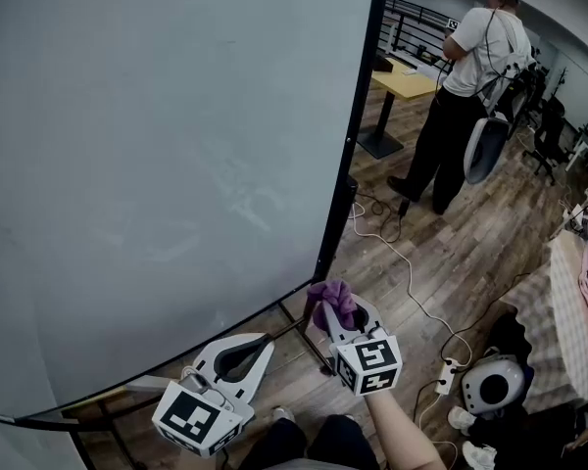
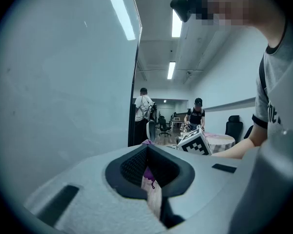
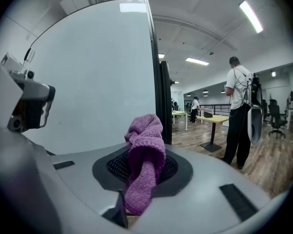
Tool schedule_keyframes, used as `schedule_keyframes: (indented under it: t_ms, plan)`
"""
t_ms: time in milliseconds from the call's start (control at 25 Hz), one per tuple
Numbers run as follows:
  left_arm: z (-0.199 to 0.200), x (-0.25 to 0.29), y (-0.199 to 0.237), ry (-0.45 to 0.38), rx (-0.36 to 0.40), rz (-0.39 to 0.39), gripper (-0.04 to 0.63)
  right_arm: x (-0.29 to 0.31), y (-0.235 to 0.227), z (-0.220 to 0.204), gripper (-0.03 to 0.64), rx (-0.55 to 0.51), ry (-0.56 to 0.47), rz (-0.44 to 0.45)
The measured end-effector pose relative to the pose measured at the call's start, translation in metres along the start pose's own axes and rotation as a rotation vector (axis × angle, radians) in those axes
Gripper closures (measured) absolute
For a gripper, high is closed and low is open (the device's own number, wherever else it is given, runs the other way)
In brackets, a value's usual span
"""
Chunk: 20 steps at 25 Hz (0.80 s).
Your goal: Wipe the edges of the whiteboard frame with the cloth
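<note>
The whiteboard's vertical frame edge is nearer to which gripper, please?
Right. The right gripper, clamping the cloth, is just beside the frame edge; the left gripper sits lower, farther left.

Two grey plastic grippers are counted: the left gripper (image 1: 263, 345) and the right gripper (image 1: 345, 319). One purple knitted cloth (image 1: 331, 300) is counted, between the fingers of the right gripper. One white whiteboard with a black frame (image 1: 157, 164) is counted, near those fingers.

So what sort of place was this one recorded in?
Probably an open-plan office or lab workspace: a large whiteboard, a desk and an office chair on a wood-plank floor, and a ceiling strip light.
</note>
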<state>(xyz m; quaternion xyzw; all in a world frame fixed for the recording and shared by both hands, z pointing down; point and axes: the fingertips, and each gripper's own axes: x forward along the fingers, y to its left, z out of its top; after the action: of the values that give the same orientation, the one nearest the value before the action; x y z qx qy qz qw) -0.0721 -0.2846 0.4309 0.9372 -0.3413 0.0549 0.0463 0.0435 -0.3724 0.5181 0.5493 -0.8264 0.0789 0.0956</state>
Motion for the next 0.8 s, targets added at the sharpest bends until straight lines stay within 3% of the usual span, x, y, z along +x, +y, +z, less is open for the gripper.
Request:
schedule_keyframes:
  t_ms: [440,800]
  plan:
    - [0.020,-0.009,-0.014,-0.044,0.009,0.113,0.578,-0.034,0.015,0.038,0.537,-0.069,-0.065,0.117]
    - [0.029,-0.029,-0.065,-0.071,0.017,0.242,0.578,-0.089,0.017,0.047,0.537,-0.085,-0.093,0.232]
